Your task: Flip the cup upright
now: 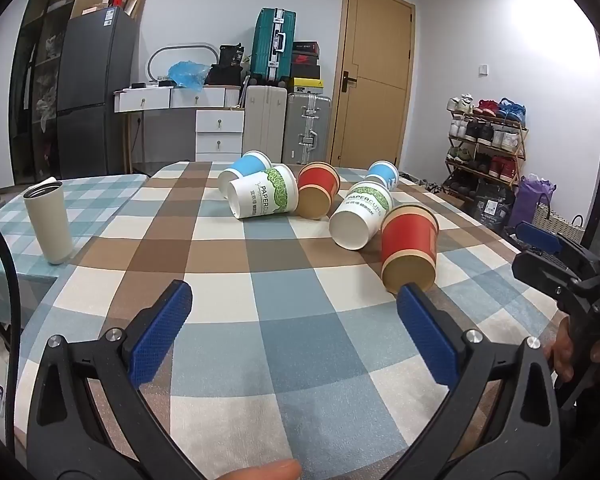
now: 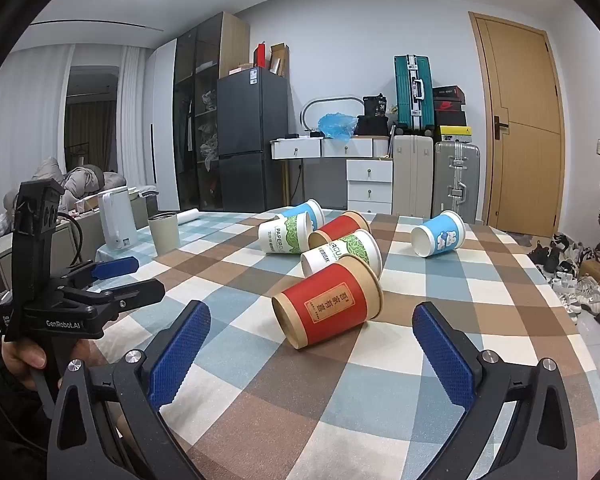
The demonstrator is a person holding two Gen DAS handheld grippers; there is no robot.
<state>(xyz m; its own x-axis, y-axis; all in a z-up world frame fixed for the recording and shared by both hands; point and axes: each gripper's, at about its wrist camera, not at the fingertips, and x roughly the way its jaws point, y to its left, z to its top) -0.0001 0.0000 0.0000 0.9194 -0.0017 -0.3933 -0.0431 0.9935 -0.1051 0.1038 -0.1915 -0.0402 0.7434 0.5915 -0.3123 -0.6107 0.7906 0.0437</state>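
Several paper cups lie on their sides on the checked tablecloth point(image 1: 292, 320). The nearest is a red cup point(image 1: 410, 246), also in the right wrist view point(image 2: 328, 308), just ahead of my right gripper. Behind it lie a white and green cup point(image 1: 360, 214), a second red cup point(image 1: 318, 194), another white and green cup point(image 1: 264, 196) and two blue cups point(image 1: 244, 168) point(image 1: 384, 174). My left gripper point(image 1: 294, 298) is open and empty, low over the cloth; the red cup is by its right fingertip. My right gripper point(image 2: 312, 320) is open and empty. It also shows in the left view point(image 1: 540, 248).
An upright beige tumbler point(image 1: 48, 222) stands at the table's left. A white kettle point(image 2: 116, 220) stands beyond it. The table's right edge drops off toward a shoe rack point(image 1: 486, 144). Suitcases and drawers stand behind the table.
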